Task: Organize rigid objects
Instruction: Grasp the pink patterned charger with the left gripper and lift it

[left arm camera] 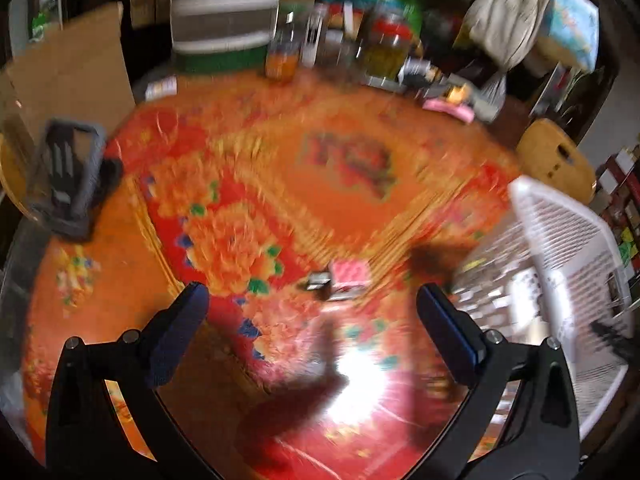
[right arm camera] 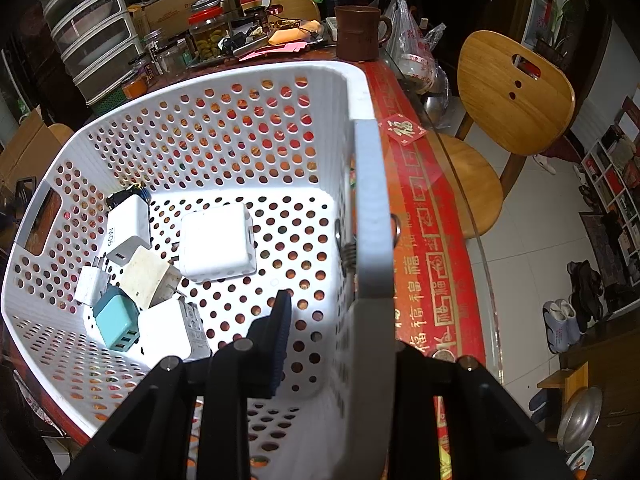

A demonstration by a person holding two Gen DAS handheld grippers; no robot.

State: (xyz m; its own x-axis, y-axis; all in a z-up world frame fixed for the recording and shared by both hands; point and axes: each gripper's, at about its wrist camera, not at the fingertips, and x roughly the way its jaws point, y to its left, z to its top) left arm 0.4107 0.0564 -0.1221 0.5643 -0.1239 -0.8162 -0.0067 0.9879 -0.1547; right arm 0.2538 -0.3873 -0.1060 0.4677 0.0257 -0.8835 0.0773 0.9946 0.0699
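Right wrist view: the right gripper (right arm camera: pixel 332 316) is clamped on the right-hand wall of the white perforated basket (right arm camera: pixel 224 120), one finger inside, the other hidden behind the rim. On the basket floor lie several chargers: a large white cube charger (right arm camera: pixel 216 240), a white charger marked 60W (right arm camera: pixel 128 228), a yellowed adapter (right arm camera: pixel 144 276), a small white plug (right arm camera: pixel 90 284), a teal multi-port charger (right arm camera: pixel 116 322) and a white adapter (right arm camera: pixel 168 332), clustered at the left and mostly touching. Left wrist view, heavily blurred: the left gripper (left arm camera: pixel 312 304) is spread wide and holds nothing above the red floral tablecloth (left arm camera: pixel 240 184). A small pink object (left arm camera: pixel 348 274) lies on the cloth just beyond the fingers; its identity cannot be told. The basket (left arm camera: pixel 560 240) stands at the right.
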